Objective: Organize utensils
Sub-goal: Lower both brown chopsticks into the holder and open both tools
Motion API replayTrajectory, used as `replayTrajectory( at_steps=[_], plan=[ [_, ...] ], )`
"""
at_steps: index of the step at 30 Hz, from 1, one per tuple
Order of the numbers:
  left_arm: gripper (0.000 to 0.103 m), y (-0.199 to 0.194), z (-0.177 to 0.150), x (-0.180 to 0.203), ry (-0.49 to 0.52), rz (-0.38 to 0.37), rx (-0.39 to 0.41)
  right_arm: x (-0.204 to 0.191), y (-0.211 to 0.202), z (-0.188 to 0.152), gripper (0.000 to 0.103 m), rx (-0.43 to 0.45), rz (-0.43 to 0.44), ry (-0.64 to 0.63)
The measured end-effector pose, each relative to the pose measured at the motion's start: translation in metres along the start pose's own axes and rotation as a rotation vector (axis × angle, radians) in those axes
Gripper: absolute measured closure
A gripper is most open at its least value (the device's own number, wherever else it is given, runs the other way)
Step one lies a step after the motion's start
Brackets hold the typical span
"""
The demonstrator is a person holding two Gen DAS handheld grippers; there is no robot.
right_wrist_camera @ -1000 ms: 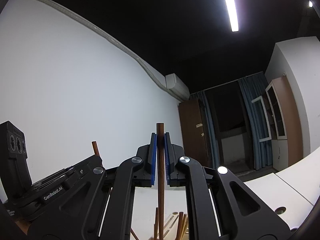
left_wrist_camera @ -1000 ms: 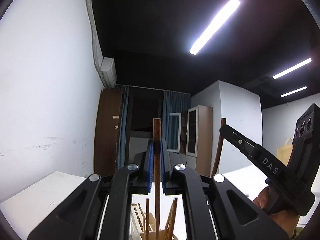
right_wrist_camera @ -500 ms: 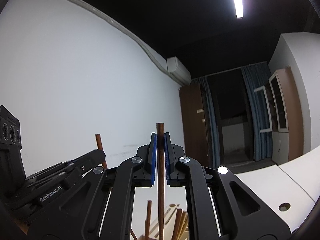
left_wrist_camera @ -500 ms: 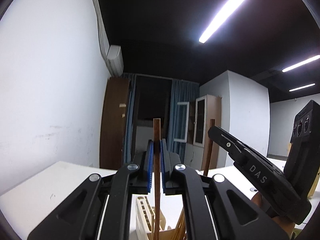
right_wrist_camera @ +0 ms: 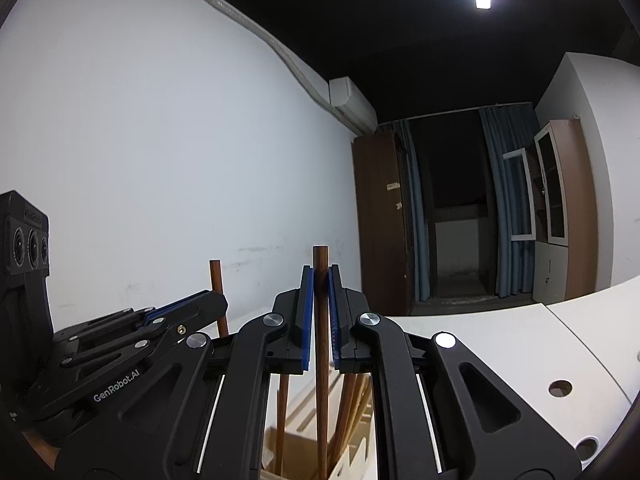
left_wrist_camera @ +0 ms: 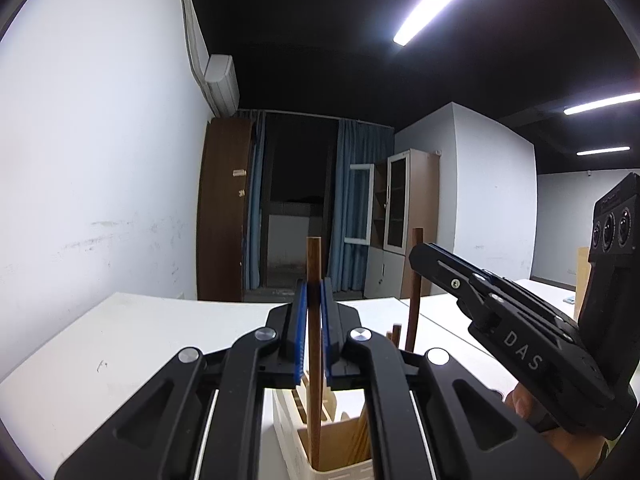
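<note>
1. Grip state. My left gripper had its fingers closed on 1 brown chopstick, held upright between the blue pads. My right gripper was clamped the same way on a 2nd chopstick, also upright.

2. Location. In the left wrist view, the lower tip of the left stick had entered the near compartment of the cream utensil holder, which stood on the white worktop at 6 o'clock below the fingers. The right stick hung over the same holder, among other sticks leaning in it; its tip was hidden.

3. Procedure, as judged. Both sticks should be kept vertical and lowered straight, clear of the dividers and the leaning sticks. Release should follow only once each tip is well inside, or the stick may tip out. The 2 grippers sat just beside each other, so collision was a risk.

4. Materials. The sticks were smooth, round, dark wood with flat-cut tops. The holder looked like rigid plastic or pale wood with thin partitions. The pads were ribbed.
</note>
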State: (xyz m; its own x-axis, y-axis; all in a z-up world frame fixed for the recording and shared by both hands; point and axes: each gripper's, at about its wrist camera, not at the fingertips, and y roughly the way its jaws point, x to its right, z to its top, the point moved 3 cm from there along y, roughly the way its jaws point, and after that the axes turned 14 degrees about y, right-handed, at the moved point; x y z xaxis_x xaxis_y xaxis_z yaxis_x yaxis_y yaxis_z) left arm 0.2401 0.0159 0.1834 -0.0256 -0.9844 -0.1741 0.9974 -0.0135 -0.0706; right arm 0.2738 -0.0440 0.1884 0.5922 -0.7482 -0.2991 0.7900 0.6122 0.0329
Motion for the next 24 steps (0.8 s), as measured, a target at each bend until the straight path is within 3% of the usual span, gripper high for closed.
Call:
replayTrajectory(
  at_steps=[24],
  plan=[
    [0.096, 0.007, -0.032, -0.003, -0.005, -0.064, -0.113, 0.004, 0.002, -0.025, 0.095, -0.145, -0.061, -0.001]
  ],
)
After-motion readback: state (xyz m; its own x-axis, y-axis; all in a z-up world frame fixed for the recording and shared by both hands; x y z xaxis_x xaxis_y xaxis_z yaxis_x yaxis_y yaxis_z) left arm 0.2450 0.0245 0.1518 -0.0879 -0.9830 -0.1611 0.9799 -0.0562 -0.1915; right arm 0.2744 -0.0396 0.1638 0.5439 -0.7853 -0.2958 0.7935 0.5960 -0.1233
